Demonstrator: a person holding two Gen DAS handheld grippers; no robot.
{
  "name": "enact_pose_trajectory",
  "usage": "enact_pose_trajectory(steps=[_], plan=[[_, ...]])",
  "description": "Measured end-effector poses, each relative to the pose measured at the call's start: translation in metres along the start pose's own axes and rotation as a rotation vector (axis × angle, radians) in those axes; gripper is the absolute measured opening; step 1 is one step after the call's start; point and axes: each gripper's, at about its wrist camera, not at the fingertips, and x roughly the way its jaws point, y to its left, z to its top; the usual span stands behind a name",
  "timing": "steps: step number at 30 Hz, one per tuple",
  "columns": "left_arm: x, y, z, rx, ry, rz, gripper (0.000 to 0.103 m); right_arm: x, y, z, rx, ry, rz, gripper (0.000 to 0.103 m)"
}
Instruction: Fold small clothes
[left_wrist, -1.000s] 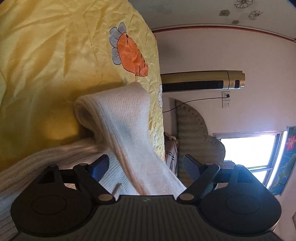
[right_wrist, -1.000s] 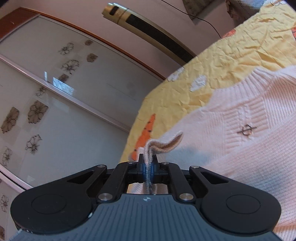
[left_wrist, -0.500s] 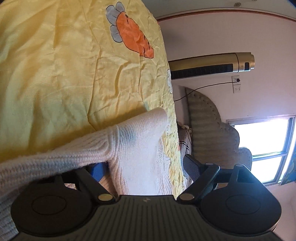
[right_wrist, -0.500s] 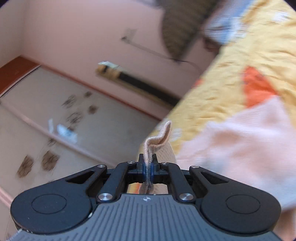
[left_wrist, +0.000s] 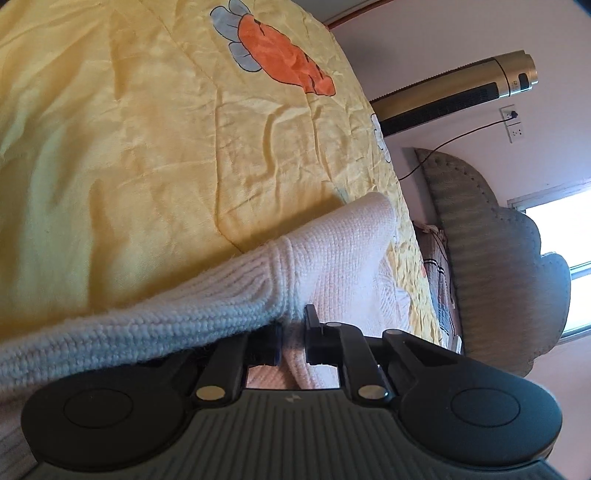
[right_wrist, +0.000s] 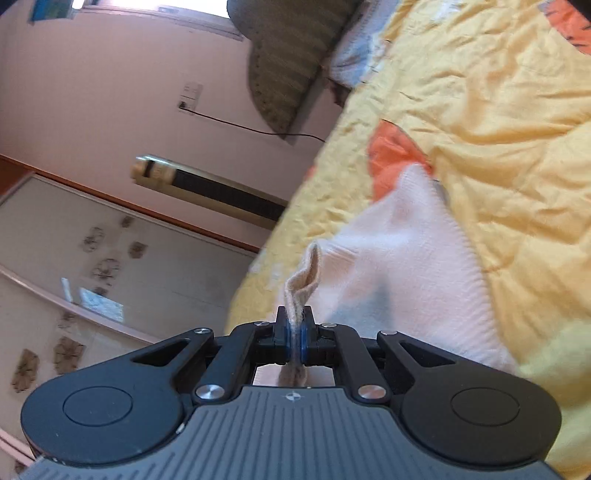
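Note:
A pale pink knit sweater lies on a yellow bedspread printed with orange carrots. My left gripper is closing its jaws, and the pads press on a layer of the sweater's body beside the ribbed hem, which drapes over the left finger. In the right wrist view my right gripper is shut on a small upright fold of the sweater. From that fold the knit stretches away to the right over the bedspread.
A gold tower fan stands by the wall beyond the bed's edge, and shows as the fan in the right view. A grey padded headboard rises at the bed's far end. A flower-patterned wardrobe door fills the left.
My left jaws went from wide open to closed on the sweater, with the ribbed hem now over the left finger. My right gripper swung and rolled while keeping its fold.

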Motion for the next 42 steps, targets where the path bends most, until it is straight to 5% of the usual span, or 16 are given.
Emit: enact_pose_trajectory(steps=[9, 14, 17, 19, 22, 25, 26, 30, 32, 36, 38, 42], plan=[[-0.007, -0.008, -0.004, 0.125, 0.005, 0.016, 0.011, 0.008, -0.023, -0.009, -0.027, 0.046, -0.117, 0.008], [-0.032, -0.027, -0.022, 0.364, 0.029, 0.053, 0.016, 0.005, -0.021, -0.009, -0.045, 0.061, -0.132, 0.008], [-0.05, -0.045, -0.043, 0.564, 0.011, 0.084, 0.035, 0.006, -0.018, -0.01, -0.07, 0.074, -0.155, 0.007], [-0.059, -0.059, -0.055, 0.68, -0.015, 0.082, 0.063, 0.007, -0.016, -0.01, -0.079, 0.08, -0.171, 0.014], [-0.053, -0.082, -0.06, 0.818, -0.065, 0.072, 0.075, 0.008, -0.012, -0.009, -0.097, 0.091, -0.182, 0.018], [-0.014, -0.107, -0.04, 0.909, -0.132, 0.175, 0.078, 0.011, -0.009, -0.009, -0.111, 0.096, -0.198, 0.02], [0.001, -0.113, -0.031, 0.921, -0.152, 0.244, 0.078, 0.012, -0.008, -0.01, -0.123, 0.094, -0.2, 0.01], [0.047, -0.123, -0.005, 0.935, -0.05, 0.318, 0.078, 0.011, 0.02, -0.013, -0.278, 0.09, -0.215, 0.009], [0.064, -0.116, -0.001, 0.938, -0.017, 0.369, 0.078, -0.007, 0.036, -0.009, -0.298, 0.044, -0.151, 0.008], [0.074, -0.102, -0.002, 0.928, -0.018, 0.313, 0.08, -0.003, 0.008, 0.001, -0.285, 0.071, -0.289, 0.007], [0.073, -0.103, -0.005, 0.943, -0.021, 0.317, 0.079, 0.0, -0.003, -0.005, -0.271, 0.079, -0.292, 0.008], [0.065, -0.109, 0.002, 0.959, 0.001, 0.306, 0.076, -0.006, -0.007, 0.0, -0.186, 0.059, -0.226, 0.04]])
